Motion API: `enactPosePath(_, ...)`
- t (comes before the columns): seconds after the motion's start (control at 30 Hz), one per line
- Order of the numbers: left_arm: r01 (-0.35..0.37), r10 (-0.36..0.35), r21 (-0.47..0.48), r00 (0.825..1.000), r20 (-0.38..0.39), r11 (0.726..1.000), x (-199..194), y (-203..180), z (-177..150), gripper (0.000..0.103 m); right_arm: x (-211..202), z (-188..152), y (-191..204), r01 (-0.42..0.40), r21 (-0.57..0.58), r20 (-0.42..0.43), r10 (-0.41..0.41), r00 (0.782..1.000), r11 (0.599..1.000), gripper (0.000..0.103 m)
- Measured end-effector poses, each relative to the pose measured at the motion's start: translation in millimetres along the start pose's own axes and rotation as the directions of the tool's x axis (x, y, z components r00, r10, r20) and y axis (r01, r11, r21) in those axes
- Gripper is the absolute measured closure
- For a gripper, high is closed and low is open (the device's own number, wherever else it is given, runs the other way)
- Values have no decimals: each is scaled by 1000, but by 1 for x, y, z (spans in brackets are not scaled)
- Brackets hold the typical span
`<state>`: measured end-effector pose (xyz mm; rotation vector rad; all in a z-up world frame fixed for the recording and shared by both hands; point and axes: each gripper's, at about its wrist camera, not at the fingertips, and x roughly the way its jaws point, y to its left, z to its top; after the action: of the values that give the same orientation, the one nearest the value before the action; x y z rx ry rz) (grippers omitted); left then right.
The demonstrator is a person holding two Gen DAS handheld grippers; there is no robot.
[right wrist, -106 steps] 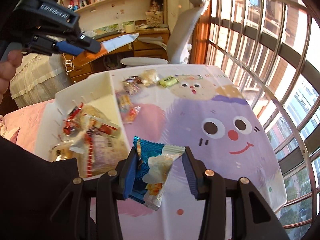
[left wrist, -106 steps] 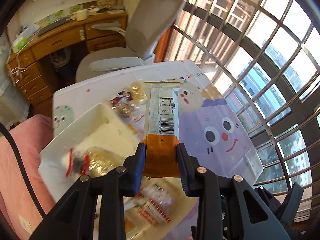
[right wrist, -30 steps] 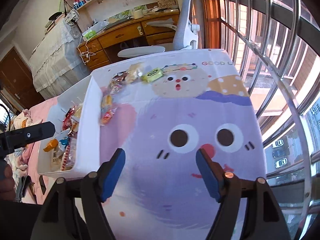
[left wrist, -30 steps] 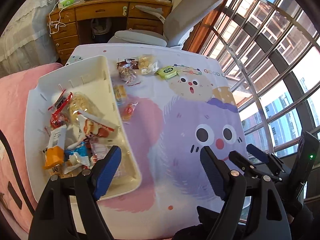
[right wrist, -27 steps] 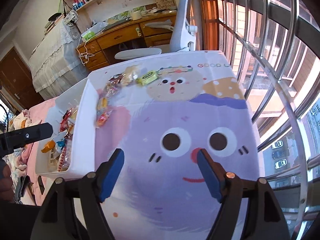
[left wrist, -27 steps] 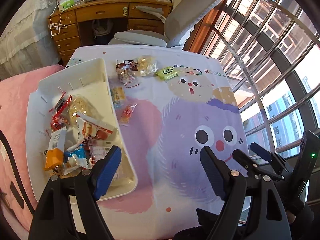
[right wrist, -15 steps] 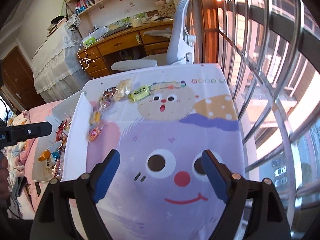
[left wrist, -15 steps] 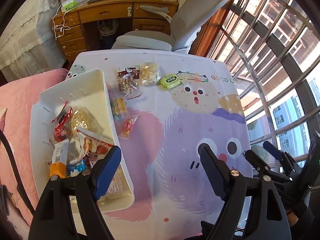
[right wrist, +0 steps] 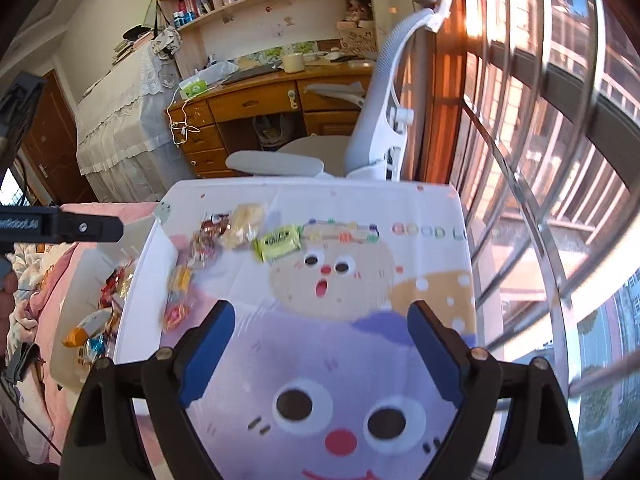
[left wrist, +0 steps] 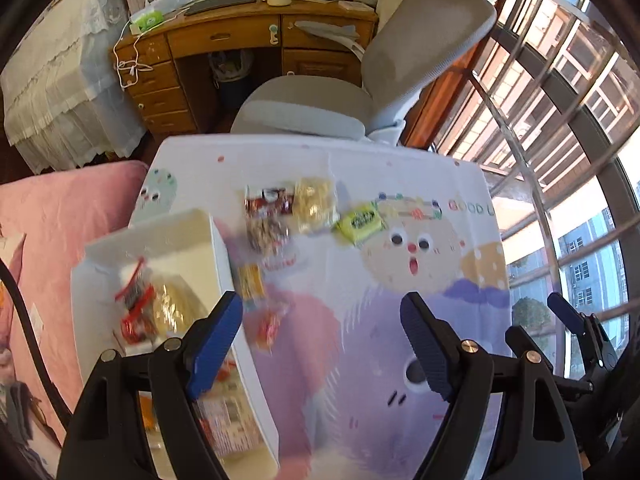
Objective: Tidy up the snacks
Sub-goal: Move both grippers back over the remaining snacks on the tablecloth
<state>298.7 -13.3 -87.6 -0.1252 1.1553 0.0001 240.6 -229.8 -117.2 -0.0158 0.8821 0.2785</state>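
A white bin (left wrist: 218, 248) holding several snack packs stands at the table's left; it also shows in the right wrist view (right wrist: 134, 300). Loose snacks lie on the cartoon tablecloth: a green pack (left wrist: 360, 222) (right wrist: 278, 242), a pale yellow pack (left wrist: 314, 202) (right wrist: 244, 220), a red-brown pack (left wrist: 266, 216) (right wrist: 206, 240), a small yellow pack (left wrist: 250, 280) (right wrist: 180, 280) and a red candy pack (left wrist: 268, 326) (right wrist: 176, 314). My left gripper (left wrist: 320, 340) is open and empty above the table near the bin. My right gripper (right wrist: 320, 344) is open and empty above the tablecloth's middle.
A grey office chair (left wrist: 320, 108) stands at the table's far edge, with a wooden desk (left wrist: 224, 40) behind it. A barred window (right wrist: 560, 160) runs along the right. Pink bedding (left wrist: 60, 208) lies left of the table.
Both grippers dropped their snack packs into the bin and opened. Both have since moved forward over the table toward the loose snacks at the far end.
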Motion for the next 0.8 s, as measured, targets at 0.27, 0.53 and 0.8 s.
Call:
enactPosePath(0.27, -22, 23, 40, 999, -28, 999, 36, 2, 58, 23, 38, 41, 1, 8, -21, 8, -8, 1000, 1000, 13)
enactPosePath(0.53, -2, 6, 45, 997, -79, 999, 89, 10, 94, 23, 82, 65, 6, 8, -23, 1, -8, 1000, 1000, 13)
enactPosePath(0.8, 63, -63, -4, 990, -126, 998, 147, 25, 99, 23, 127, 61, 20, 7, -33, 5, -7, 1000, 999, 13)
